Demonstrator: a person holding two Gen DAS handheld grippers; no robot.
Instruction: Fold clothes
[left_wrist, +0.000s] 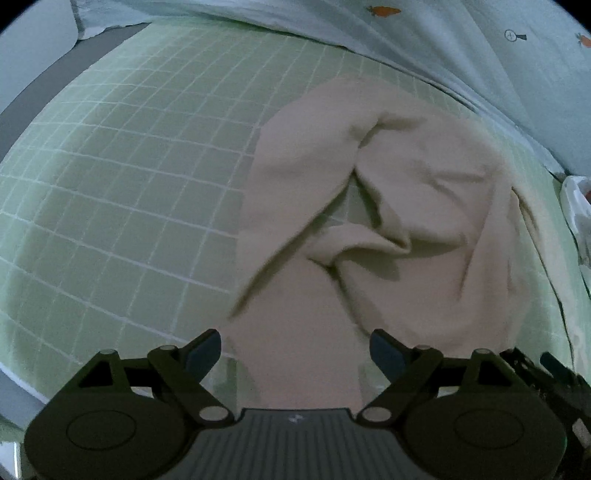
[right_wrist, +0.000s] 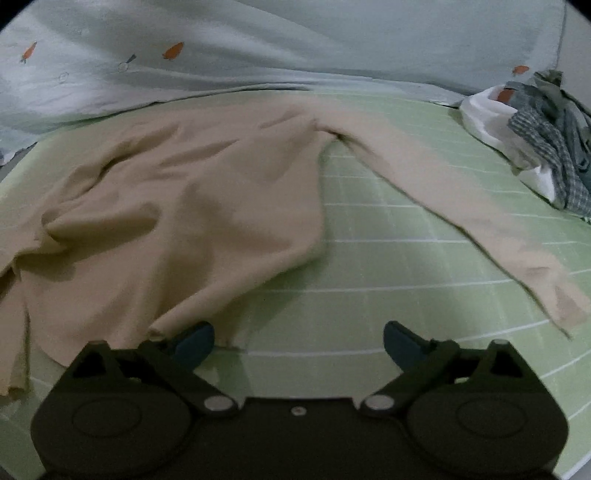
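Observation:
A beige long-sleeved top (right_wrist: 177, 206) lies rumpled on a green checked sheet (right_wrist: 388, 258). In the right wrist view its body fills the left and one sleeve (right_wrist: 461, 206) stretches out to the right. My right gripper (right_wrist: 299, 343) is open just above the sheet at the top's lower hem, its left finger (right_wrist: 192, 343) near the hem edge. In the left wrist view the same top (left_wrist: 406, 206) is bunched in folds, and a strip of it (left_wrist: 299, 354) runs between the fingers of my open left gripper (left_wrist: 295, 350).
A pale blue quilt with carrot prints (right_wrist: 258, 48) lies along the far edge, and it also shows in the left wrist view (left_wrist: 480, 55). A pile of other clothes, white and blue checked (right_wrist: 535, 136), sits at the far right. Bare green sheet (left_wrist: 129, 184) spreads left of the top.

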